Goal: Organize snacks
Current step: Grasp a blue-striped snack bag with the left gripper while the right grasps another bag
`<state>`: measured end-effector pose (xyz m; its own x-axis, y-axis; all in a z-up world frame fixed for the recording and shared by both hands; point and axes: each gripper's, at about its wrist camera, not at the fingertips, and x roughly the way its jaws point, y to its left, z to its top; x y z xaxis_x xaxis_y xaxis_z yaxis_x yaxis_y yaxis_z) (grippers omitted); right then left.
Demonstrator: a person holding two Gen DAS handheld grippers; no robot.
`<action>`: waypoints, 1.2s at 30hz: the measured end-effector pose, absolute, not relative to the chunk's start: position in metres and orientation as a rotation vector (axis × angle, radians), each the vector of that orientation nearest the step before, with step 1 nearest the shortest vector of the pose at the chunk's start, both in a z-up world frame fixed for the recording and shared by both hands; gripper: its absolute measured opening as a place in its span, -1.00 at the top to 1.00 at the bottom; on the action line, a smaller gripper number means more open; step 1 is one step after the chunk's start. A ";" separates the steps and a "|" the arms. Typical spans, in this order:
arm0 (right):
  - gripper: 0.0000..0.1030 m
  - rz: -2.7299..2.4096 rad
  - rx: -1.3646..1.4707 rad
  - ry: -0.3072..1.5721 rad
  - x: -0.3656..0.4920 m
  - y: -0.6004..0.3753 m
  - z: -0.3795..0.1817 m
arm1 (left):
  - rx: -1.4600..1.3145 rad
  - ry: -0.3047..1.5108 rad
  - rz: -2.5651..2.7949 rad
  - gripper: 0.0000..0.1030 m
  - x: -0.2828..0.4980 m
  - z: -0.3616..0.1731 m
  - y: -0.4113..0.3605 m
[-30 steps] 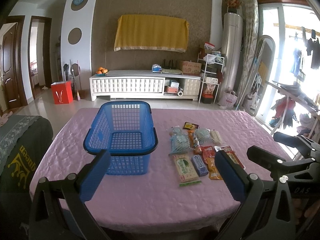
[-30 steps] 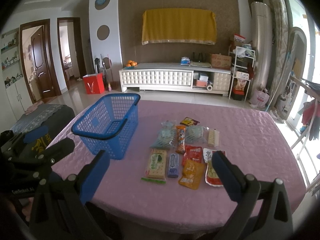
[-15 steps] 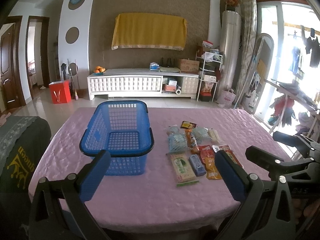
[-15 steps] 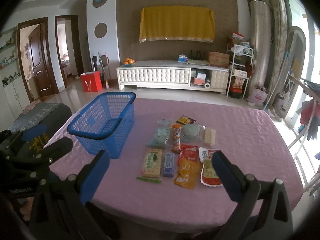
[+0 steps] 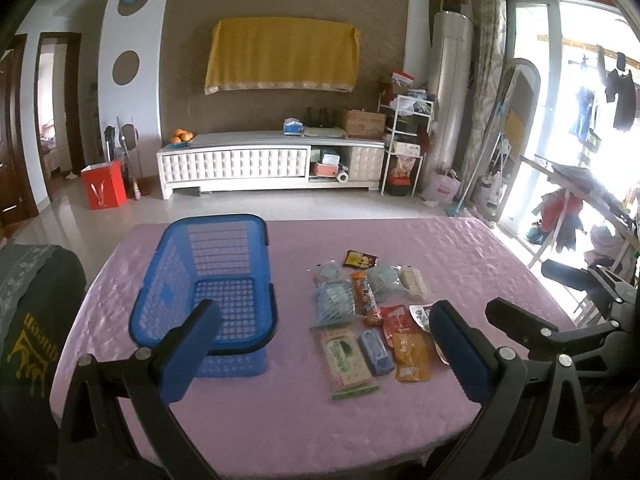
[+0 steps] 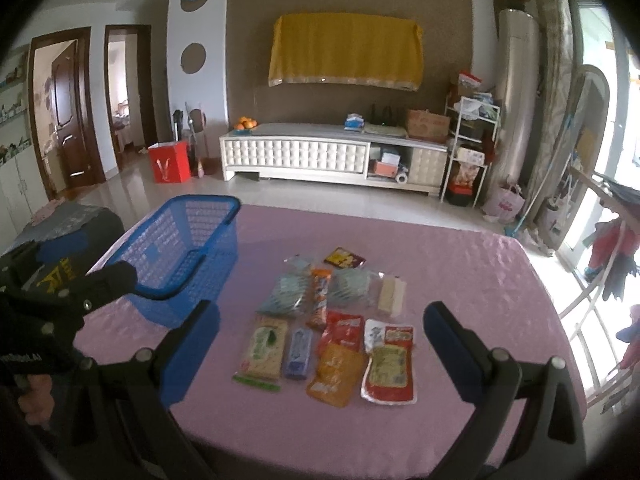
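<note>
An empty blue mesh basket (image 5: 208, 284) (image 6: 180, 248) stands on the left of the pink-clothed table (image 5: 460, 248). Several snack packets lie flat to its right: a green-and-cream biscuit pack (image 5: 344, 356) (image 6: 264, 346), a small blue pack (image 5: 376, 346) (image 6: 299, 347), an orange pouch (image 5: 410, 356) (image 6: 334, 372), red pouches (image 6: 388, 364) and pale blue bags (image 5: 334, 300). My left gripper (image 5: 324, 354) is open and empty above the near table edge. My right gripper (image 6: 320, 350) is open and empty, facing the packets.
A dark covered chair (image 5: 32, 320) stands at the table's left. Beyond the table are bare floor, a white TV cabinet (image 5: 272, 162), a red bag (image 5: 103, 184) and a drying rack (image 5: 580, 188) by the window on the right.
Both grippers have moved a little forward and tilted down, so the basket and packets sit lower and nearer in both views. Both stay open. Nothing on the table has moved.
</note>
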<state>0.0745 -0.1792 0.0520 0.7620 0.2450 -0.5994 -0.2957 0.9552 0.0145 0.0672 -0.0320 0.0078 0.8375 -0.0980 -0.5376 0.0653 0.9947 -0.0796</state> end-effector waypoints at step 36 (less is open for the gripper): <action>-0.56 0.331 0.002 1.014 0.240 -0.220 -0.078 | -0.009 1.024 -0.117 -0.40 0.279 -0.136 -0.095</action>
